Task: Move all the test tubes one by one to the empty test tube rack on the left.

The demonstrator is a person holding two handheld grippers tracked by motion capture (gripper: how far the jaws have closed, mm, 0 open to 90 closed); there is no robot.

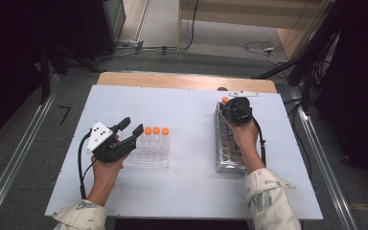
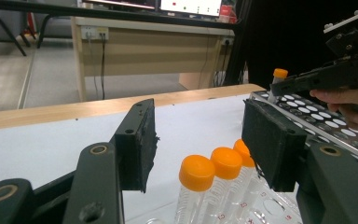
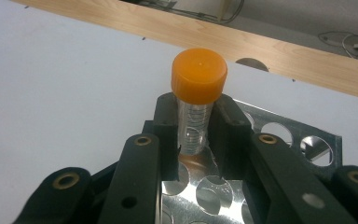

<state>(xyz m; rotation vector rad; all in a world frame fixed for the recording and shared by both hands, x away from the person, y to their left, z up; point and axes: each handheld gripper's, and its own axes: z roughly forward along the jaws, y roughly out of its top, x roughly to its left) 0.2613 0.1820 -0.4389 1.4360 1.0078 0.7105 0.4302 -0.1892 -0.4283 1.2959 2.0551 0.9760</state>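
Your right claw (image 3: 193, 140) is clamped on the orange-capped tube (image 3: 196, 100) at the frame's centre; lift it straight from the metal rack (image 3: 307, 140). Left claw (image 2: 198, 144) hangs open

**Right gripper clamping an orange-capped tube**

The right gripper (image 3: 195, 135) is pinching a clear tube (image 3: 196, 128) just below its orange cap (image 3: 199, 74), both pads pressing on its sides. The tube is standing upright over a metal rack (image 3: 303, 140) of round holes, which is lying on the white bench (image 3: 60, 84).
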